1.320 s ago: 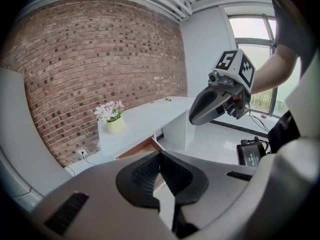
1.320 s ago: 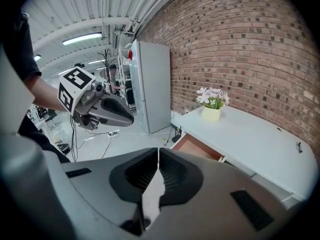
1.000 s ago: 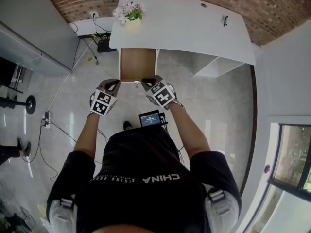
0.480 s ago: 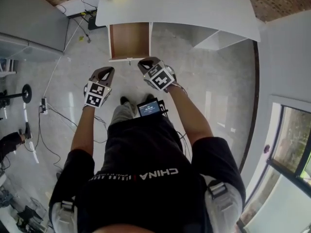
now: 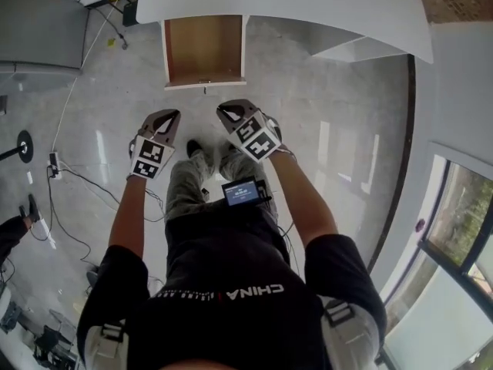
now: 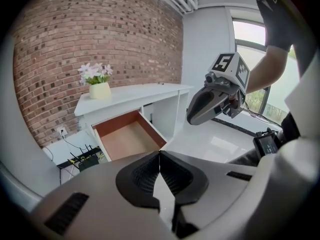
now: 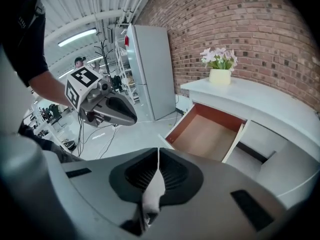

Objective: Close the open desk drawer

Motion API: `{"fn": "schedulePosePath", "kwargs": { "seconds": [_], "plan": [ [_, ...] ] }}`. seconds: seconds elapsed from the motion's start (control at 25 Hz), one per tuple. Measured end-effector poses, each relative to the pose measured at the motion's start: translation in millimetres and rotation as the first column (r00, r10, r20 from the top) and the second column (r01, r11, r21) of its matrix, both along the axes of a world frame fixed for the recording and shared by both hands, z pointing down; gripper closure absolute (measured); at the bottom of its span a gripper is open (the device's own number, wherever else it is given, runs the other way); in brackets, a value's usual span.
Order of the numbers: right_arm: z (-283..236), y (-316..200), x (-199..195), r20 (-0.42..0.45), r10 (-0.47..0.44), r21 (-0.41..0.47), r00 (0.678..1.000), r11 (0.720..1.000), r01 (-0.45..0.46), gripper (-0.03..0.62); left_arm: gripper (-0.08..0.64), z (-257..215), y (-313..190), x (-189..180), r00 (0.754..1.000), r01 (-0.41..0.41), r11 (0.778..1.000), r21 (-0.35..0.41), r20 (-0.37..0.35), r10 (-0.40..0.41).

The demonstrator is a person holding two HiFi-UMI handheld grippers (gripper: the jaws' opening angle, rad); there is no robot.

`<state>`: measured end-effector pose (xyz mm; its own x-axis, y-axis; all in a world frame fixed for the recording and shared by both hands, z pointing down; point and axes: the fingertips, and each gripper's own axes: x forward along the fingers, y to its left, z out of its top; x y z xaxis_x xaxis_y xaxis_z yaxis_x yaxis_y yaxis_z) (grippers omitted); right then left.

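– At twelve o'clock of the head view, what do you see?
– The white table (image 5: 308, 6). The drawer (image 5: 204, 48) stands pulled out of it, at the table's end toward nine o'clock. Its brown wooden bottom shows, and its white front faces six o'clock, toward the person.
– Where are the two tools?
– Both hang in the air over the grey floor (image 5: 339, 129), apart from the drawer front. The left tool (image 5: 171, 115) is at about seven o'clock from that front, and the right tool (image 5: 223, 111) is at about five o'clock. They are near each other without touching, and both point to twelve o'clock.
– How do the jaws stand?
– In the left gripper view the two jaws meet at their tips, with nothing between them. The right gripper view shows the same: jaws together, nothing held.
– What else is on the table?
– A pale pot with pink flowers (image 6: 100, 90) stands on the table top behind the drawer, before the brick wall (image 6: 60, 44).
– And at the person?
– A small screen (image 5: 240, 192) sits at the waist, at six o'clock from the right tool.
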<state>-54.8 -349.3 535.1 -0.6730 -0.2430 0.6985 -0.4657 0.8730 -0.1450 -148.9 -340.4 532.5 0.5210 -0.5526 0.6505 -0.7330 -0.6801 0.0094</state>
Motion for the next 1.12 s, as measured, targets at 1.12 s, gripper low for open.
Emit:
{"fn": "schedulePosePath", "kwargs": {
  "seconds": [1.12],
  "plan": [
    [328,-80,-26,0.153,-0.118,0.443,0.981,0.896,0.039,0.575,0.548,353,-96,11,0.979,-0.167,0.890,0.424,0.175,0.101]
  ]
}}
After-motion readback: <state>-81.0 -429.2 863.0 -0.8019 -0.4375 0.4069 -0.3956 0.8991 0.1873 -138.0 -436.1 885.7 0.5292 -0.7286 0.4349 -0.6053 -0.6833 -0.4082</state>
